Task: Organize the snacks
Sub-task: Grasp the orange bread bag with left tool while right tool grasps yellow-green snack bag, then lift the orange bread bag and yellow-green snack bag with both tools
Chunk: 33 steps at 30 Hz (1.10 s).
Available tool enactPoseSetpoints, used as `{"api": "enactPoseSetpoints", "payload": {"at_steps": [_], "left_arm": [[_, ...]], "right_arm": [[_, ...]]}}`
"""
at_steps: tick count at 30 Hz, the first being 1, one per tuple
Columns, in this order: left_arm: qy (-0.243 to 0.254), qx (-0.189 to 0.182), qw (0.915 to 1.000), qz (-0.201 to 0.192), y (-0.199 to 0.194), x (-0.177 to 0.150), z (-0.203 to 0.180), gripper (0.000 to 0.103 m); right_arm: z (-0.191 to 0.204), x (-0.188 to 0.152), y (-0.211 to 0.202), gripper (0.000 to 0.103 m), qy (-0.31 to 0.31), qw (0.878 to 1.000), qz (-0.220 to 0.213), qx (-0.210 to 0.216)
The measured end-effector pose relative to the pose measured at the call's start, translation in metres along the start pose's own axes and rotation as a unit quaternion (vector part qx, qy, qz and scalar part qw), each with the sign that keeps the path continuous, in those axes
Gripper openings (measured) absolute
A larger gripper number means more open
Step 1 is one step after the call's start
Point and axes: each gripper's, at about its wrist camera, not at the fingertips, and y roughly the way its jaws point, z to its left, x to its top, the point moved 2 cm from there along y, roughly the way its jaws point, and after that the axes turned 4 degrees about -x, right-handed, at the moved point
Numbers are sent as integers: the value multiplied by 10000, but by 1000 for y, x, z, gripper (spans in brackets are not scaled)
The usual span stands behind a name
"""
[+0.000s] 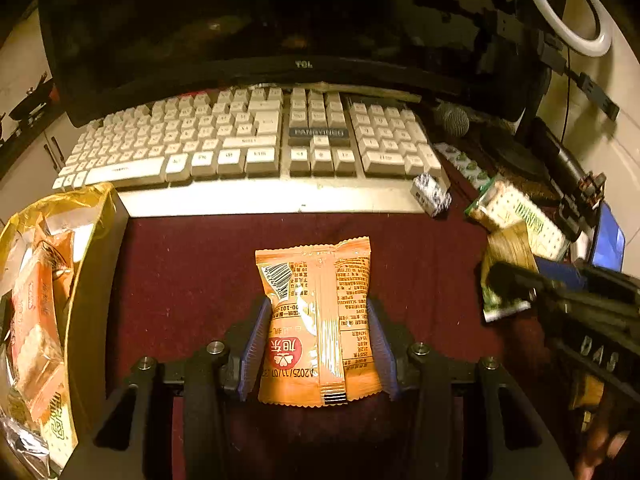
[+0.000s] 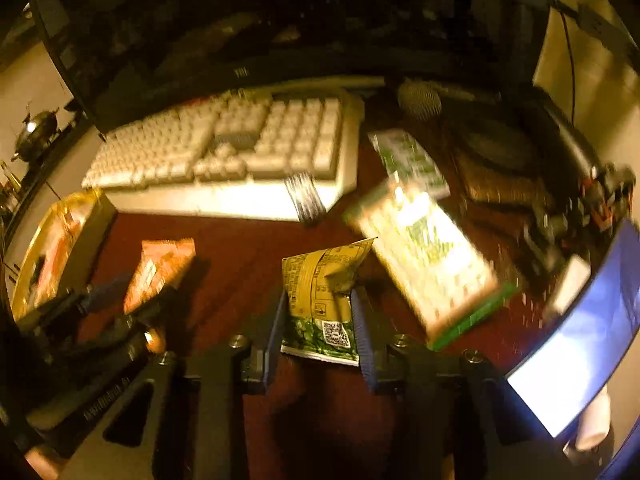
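Your left gripper (image 1: 318, 334) clamps one orange snack packet (image 1: 318, 320); your right gripper (image 2: 318, 322) pinches one yellow-green packet (image 2: 320, 300). One white keyboard (image 1: 248, 140) sits behind.

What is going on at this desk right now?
A person is sorting snacks with a gripper in each hand. The left gripper clamps an orange snack packet above the dark red desk mat. The right gripper pinches a yellow-green packet. A gold box at the left already holds several packets. More snacks lie beside the keyboard.
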Motion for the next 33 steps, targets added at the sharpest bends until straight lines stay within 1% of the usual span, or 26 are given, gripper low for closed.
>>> {"api": "enactPoseSetpoints", "payload": {"at_steps": [4,5,9,13,21,28,33], "left_arm": [[-139,23,9997,-208,-4,4,7,50],[-175,40,9995,-255,-4,5,9,50],[-296,113,9982,-501,-9,8,15,50],[-255,195,9969,-722,-16,9,13,50],[-275,308,9956,-845,-19,8,14,50],[-139,511,9926,-1093,-27,9,11,50],[-67,619,9909,-1194,-31,9,9,50]], "right_arm": [[6,11,-2,31,-61,9986,-514,65],[7,10,1,31,-68,9983,-575,115],[6,9,8,31,-35,9978,-570,337],[8,6,5,31,-138,9968,-727,308],[18,2,4,31,-365,9953,-783,447],[19,4,-3,31,-378,9931,-978,523],[23,4,-9,31,-452,9912,-1107,567]]}}
